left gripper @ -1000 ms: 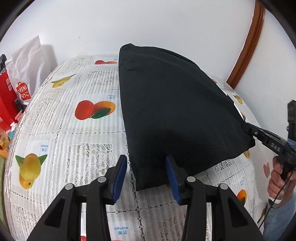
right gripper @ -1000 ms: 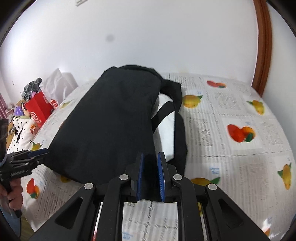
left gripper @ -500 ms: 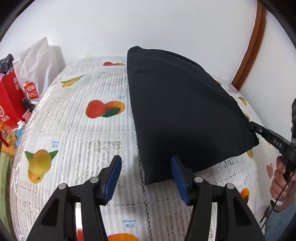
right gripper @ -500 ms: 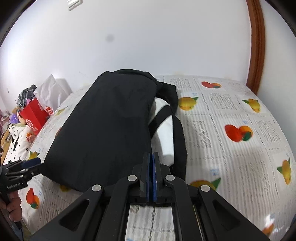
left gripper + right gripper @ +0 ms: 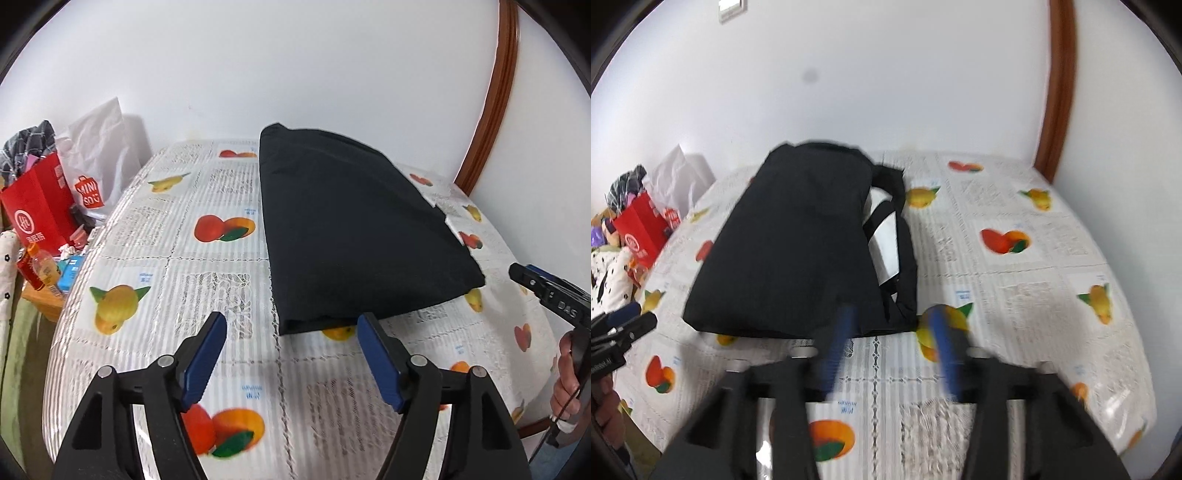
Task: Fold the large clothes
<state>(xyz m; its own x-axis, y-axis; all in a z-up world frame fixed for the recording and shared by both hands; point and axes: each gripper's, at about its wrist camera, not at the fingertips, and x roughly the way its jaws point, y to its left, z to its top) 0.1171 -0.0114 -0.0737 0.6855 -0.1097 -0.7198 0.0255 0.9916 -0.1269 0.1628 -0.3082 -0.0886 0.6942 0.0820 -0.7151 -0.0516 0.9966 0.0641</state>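
Note:
A black garment [image 5: 354, 229] lies folded into a long rectangle on the table with the fruit-print cloth [image 5: 207, 288]. In the right wrist view the garment [image 5: 798, 251] shows a white inner patch [image 5: 882, 236] along its right side. My left gripper [image 5: 291, 332] is open and empty, just short of the garment's near edge. My right gripper [image 5: 890, 332] is open and empty, blurred, just in front of the garment's near right corner. Each gripper also shows in the other's view: the right one [image 5: 546, 291] and the left one [image 5: 617, 328].
A red paper bag [image 5: 37, 206], a white Miniso bag [image 5: 96, 173] and small clutter stand off the table's left side. A white wall is behind, with a brown wooden frame [image 5: 491, 96] at the right. The table's rounded near edge is close to both grippers.
Both grippers have pulled back from the garment toward the table's near edge. The right gripper, shut on the garment's near edge half a second ago, has opened and let go. The left has opened wider.

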